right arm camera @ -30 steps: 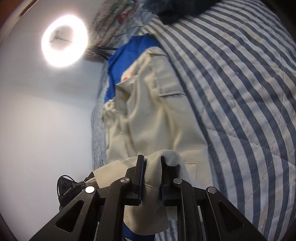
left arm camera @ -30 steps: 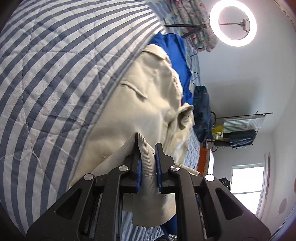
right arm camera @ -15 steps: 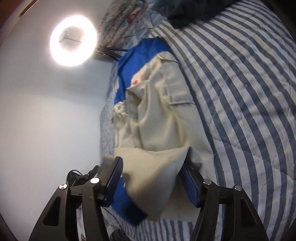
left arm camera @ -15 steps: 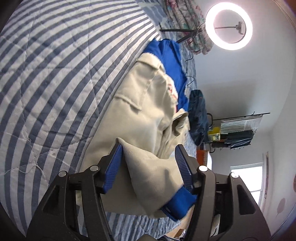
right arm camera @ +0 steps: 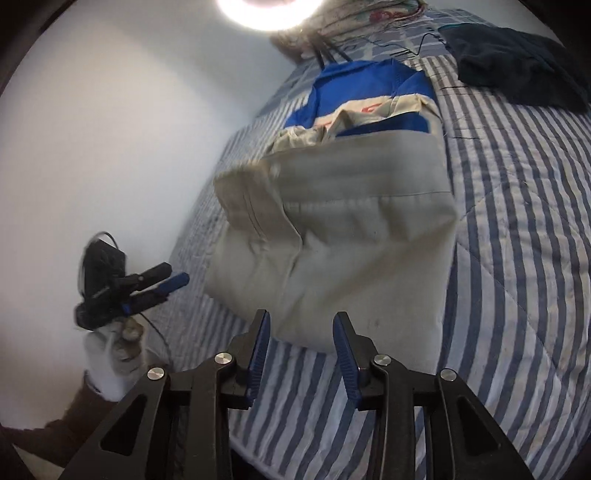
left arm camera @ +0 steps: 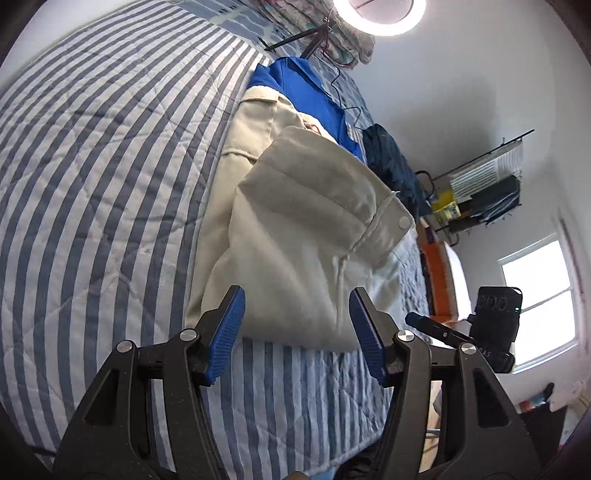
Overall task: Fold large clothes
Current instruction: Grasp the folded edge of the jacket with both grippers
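Note:
A beige garment (left arm camera: 303, 229) lies folded over itself on the striped bed quilt (left arm camera: 92, 166), its buttoned cuff turned toward the right. My left gripper (left arm camera: 296, 295) hovers above the fold's near edge, open, its blue pads clear of the cloth. In the right wrist view the same beige garment (right arm camera: 343, 236) lies just beyond my right gripper (right arm camera: 302, 315). Its jaws are closing, with only air between the pads and the cloth lying lower on the bed. A gloved hand holds the left gripper (right arm camera: 147, 288) at the left there.
A blue garment (left arm camera: 303, 85) lies under the beige one's far end. A dark navy garment (right arm camera: 517, 62) sits further back on the quilt (right arm camera: 517, 221). A ring light (left arm camera: 376, 14) stands behind the bed; a rack (left arm camera: 487, 184) and window (left arm camera: 535, 295) are at the right.
Both grippers were shut on the beige cloth's edge, then opened and let it drop onto the garment. Both have since drawn back and up, rolling as they went. The right jaws have narrowed.

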